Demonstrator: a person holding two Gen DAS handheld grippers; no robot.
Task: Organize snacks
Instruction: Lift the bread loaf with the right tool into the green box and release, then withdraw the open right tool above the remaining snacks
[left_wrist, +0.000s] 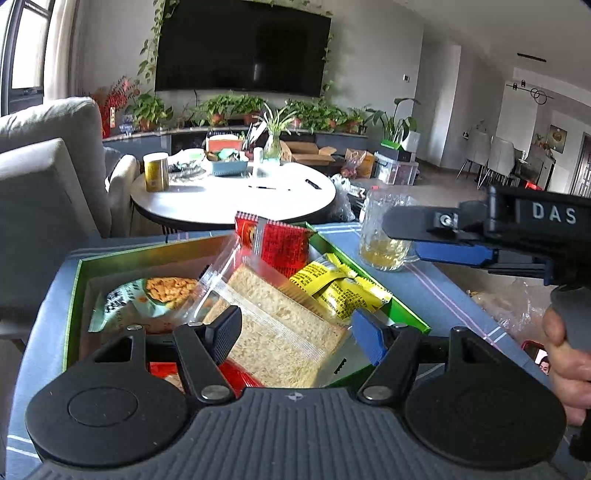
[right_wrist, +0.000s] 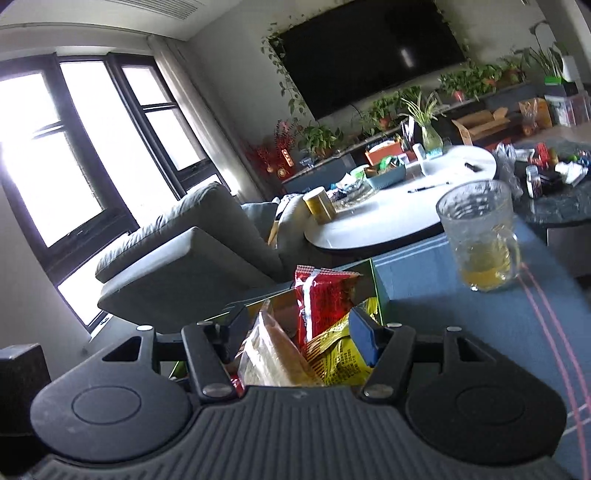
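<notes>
A green box on the blue-clothed table holds snacks: a clear-wrapped bread slice, a red packet standing upright, yellow packets and a pale green packet. My left gripper is open, its fingers either side of the bread slice's near end, above the box. My right gripper is open and empty; it shows in the left wrist view to the right of the box, level with the red packet. Its own view shows the bread, red packet and yellow packets close below.
A glass mug with some yellow liquid stands on the cloth right of the box, also in the right wrist view. A white round table with clutter is behind. A grey sofa is at the left.
</notes>
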